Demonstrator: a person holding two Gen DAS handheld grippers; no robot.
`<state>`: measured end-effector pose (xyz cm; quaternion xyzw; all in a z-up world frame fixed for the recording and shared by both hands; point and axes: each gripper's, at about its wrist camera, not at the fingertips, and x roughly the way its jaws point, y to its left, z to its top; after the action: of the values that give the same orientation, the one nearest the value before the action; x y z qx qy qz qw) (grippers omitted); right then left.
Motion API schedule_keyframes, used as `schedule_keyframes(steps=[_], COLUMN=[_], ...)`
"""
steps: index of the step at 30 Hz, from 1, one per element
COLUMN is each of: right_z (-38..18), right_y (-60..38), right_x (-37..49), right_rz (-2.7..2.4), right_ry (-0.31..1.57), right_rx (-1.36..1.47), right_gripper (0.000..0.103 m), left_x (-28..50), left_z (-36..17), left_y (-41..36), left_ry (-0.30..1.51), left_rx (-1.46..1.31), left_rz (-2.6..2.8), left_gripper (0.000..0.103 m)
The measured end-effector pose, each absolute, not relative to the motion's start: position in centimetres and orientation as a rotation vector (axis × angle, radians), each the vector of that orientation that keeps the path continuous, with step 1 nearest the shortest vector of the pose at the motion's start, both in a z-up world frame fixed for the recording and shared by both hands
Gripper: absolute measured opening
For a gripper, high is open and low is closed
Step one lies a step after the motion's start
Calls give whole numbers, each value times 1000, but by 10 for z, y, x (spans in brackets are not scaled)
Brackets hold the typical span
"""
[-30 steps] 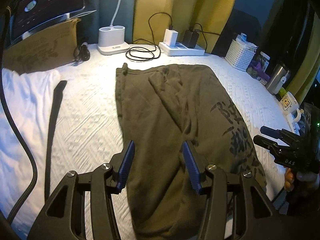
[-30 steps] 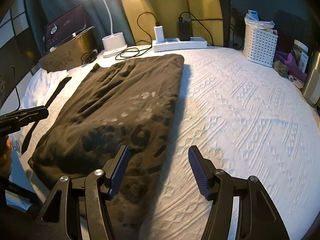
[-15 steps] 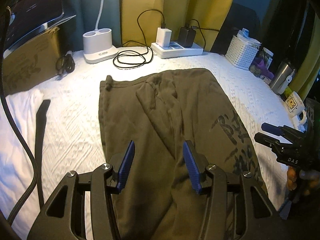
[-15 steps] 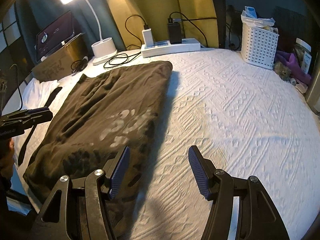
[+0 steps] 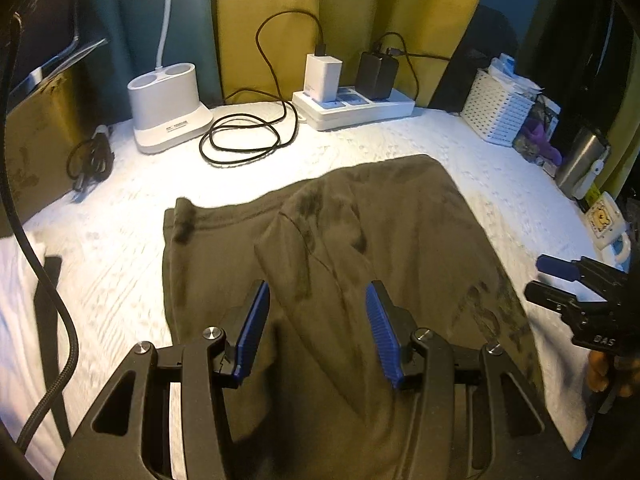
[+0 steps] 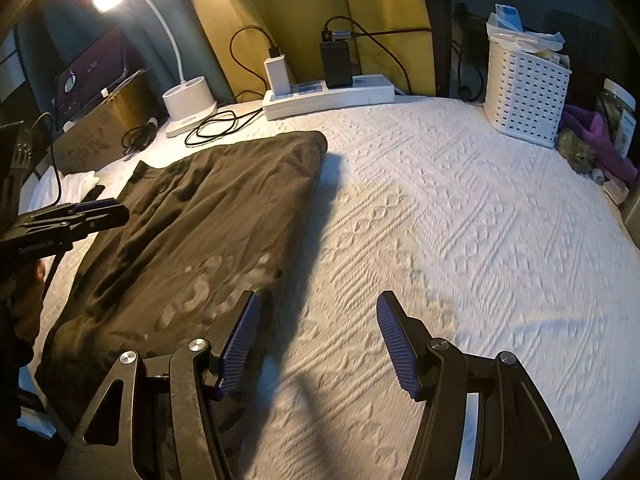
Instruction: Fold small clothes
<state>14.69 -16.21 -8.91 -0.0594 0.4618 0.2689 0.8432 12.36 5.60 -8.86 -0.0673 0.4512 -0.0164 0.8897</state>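
One olive-brown garment (image 5: pixel 360 248) lies flat on the white textured surface (image 6: pixel 460 220), long axis running away from both grippers toward the power strip (image 5: pixel 356 106). Left gripper (image 5: pixel 316 320) hovers directly over its near half, jaws apart, nothing between them. Right gripper (image 6: pixel 318 332) sits off the garment's right edge, cloth just to its left, jaws apart and empty over bare surface. Left is nearer the cloth. Judgement: the next fold likely starts from the near hem. Lamp base (image 5: pixel 168 108), coiled cable (image 5: pixel 244 140) and white basket (image 6: pixel 524 92) stand beyond the far end.
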Motion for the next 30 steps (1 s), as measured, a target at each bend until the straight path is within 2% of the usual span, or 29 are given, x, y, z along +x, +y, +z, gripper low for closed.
schedule_keyframes(steps=[6,8,10,11,12,18,30], right_z=[-93,-93,-94,-95,-96,-97,-105], right_y=[-156,-153,-149,-148,-146,-136,-100], right_x=[162,165,169,170,172,178,180], right_rz=[567,571,574,576,577,579,597], right_ry=[984,987,987,988,990,993,993], right_rx=[-133,-132,-135,-136,-136,-140,-171], right_gripper=[63,63,63,63,63,63,63], left_x=[150,156,158,159,159,149,151], left_z=[-107,-112,-110,-109,-108,-80,-89], left_y=[64,70,73,74,76,85,130], left_ry=[966,972,962,960,963,887,929], left_rx=[-176,-198,-193,-185,-195,-216,-246], left_rz=[-100,-105,-81,-77,-85,-104,-18], left_gripper=[50,47,27,12,5,4,4])
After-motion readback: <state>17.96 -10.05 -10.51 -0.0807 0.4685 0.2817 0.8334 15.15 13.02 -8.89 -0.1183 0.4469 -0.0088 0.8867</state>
